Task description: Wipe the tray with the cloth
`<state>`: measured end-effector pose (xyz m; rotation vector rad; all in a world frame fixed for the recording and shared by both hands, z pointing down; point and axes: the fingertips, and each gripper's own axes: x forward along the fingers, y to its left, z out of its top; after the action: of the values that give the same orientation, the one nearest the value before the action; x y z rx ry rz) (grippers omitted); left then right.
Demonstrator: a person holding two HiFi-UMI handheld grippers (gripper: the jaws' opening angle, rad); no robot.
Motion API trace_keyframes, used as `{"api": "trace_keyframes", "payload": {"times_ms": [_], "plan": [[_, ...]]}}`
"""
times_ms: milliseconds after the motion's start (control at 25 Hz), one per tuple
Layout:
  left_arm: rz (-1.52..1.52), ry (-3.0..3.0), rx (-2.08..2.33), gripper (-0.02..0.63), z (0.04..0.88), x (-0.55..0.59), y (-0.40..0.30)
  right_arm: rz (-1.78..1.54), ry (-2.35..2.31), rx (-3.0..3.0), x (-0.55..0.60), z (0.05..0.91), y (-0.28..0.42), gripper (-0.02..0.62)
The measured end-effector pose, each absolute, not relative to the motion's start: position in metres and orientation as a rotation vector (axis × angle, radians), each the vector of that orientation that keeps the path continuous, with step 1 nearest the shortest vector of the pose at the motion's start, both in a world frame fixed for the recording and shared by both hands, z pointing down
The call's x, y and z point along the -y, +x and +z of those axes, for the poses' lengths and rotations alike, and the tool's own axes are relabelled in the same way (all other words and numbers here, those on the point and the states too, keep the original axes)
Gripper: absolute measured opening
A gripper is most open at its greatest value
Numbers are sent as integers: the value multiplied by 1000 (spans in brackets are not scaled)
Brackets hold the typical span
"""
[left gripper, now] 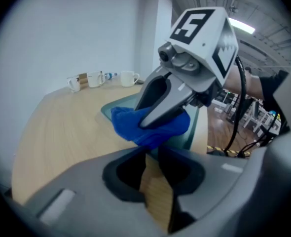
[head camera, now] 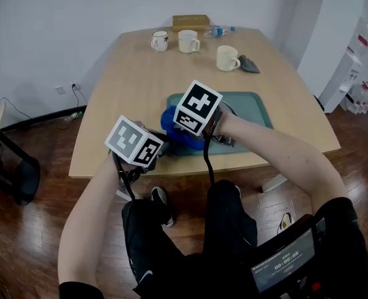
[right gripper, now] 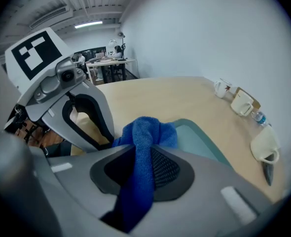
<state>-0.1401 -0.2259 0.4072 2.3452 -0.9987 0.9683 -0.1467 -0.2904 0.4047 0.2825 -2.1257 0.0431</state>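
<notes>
Mid-wipe, likely: right tool clenched on blue cloth at tray near corner; left tool released, empty, over surface. Wiped share unclear.

Only characters seen: a row of pale digits split by colons on the small dark screen, lower right of the head view. They read mostly as zeros; last pair uncertain.
White cube with black square markers and second such cube: patterns only, no letters.
White mug at the far edge of the wooden table: dark mark, unreadable.
White cabinet past the table's right edge: red labels, too small to read.
</notes>
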Motion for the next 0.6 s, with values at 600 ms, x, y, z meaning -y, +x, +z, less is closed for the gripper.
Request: {"api": "trace_keyframes", "payload": {"times_ms": [600], "plan": [[1029, 2343, 956, 87, 409, 224, -142, 241, 579, 1944, 348, 409, 76, 98]]}}
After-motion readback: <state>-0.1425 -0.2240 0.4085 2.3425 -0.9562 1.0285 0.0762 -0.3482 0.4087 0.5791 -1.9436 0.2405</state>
